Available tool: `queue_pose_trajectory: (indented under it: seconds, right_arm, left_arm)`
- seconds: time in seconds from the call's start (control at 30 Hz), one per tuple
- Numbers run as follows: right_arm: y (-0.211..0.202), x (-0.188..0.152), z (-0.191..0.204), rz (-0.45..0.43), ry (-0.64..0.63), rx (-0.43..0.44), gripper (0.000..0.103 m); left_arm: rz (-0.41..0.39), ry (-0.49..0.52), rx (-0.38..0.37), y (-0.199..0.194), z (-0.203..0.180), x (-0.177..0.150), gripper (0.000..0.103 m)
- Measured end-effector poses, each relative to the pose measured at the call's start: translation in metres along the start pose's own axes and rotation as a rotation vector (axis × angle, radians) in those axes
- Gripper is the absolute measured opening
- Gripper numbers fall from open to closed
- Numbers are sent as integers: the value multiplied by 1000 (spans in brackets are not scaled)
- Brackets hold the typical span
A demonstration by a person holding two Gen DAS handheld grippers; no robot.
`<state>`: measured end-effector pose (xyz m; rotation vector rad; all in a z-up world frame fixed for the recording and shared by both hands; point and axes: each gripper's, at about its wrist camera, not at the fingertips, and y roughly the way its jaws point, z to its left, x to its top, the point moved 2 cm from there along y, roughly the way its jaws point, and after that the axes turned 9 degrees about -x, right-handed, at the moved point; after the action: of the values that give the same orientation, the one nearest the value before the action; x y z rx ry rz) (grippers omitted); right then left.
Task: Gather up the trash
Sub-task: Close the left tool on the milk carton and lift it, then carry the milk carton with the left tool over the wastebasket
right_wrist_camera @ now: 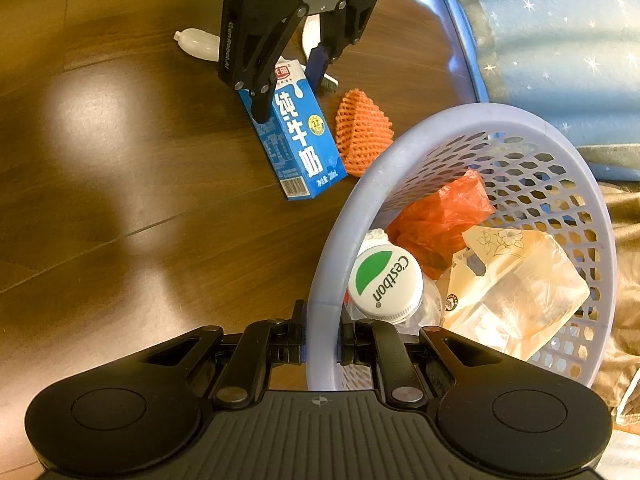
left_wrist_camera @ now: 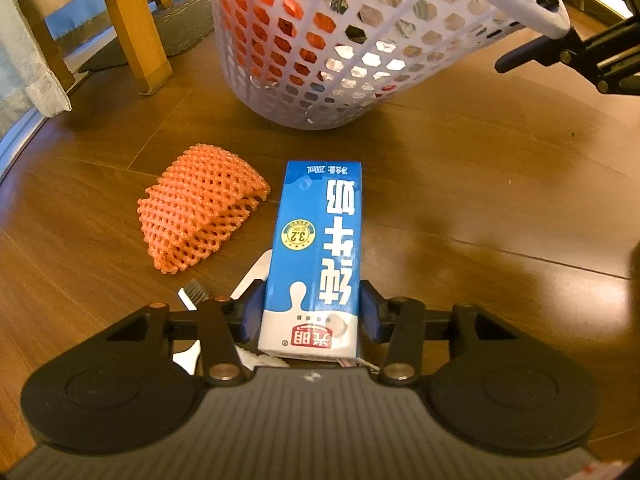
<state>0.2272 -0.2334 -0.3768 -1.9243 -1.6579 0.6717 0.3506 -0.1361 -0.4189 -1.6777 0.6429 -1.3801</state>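
Note:
A blue milk carton [left_wrist_camera: 316, 240] lies on the wooden floor with its near end between the blue pads of my left gripper [left_wrist_camera: 312, 308], which touch both its sides. From the right wrist view, the left gripper [right_wrist_camera: 288, 88] straddles the carton [right_wrist_camera: 296, 136] from above. An orange foam net [left_wrist_camera: 200, 212] lies just left of the carton. My right gripper [right_wrist_camera: 322, 336] is shut on the rim of the pale perforated basket [right_wrist_camera: 400, 152], which stands tilted. The basket [left_wrist_camera: 320, 60] sits just beyond the carton.
Inside the basket are a Cestbon bottle [right_wrist_camera: 384, 282], an orange plastic bag [right_wrist_camera: 440, 212] and a pale clear bag [right_wrist_camera: 516, 280]. A toothbrush [left_wrist_camera: 192, 292] and a small white bottle [right_wrist_camera: 198, 42] lie on the floor by the left gripper. A wooden chair leg [left_wrist_camera: 132, 28] stands at the back left.

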Motion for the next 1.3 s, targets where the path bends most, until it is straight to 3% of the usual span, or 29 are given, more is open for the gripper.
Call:
queue_pose_trajectory:
  seconds: [0.7, 1.3]
  right_arm:
    - [5, 7, -8, 11, 26, 14, 9]
    - [3, 14, -15, 32, 55, 36, 9]
  left_arm:
    - [-30, -92, 26, -50, -2, -5, 42]
    - [-133, -131, 103, -154, -20, 10, 42]
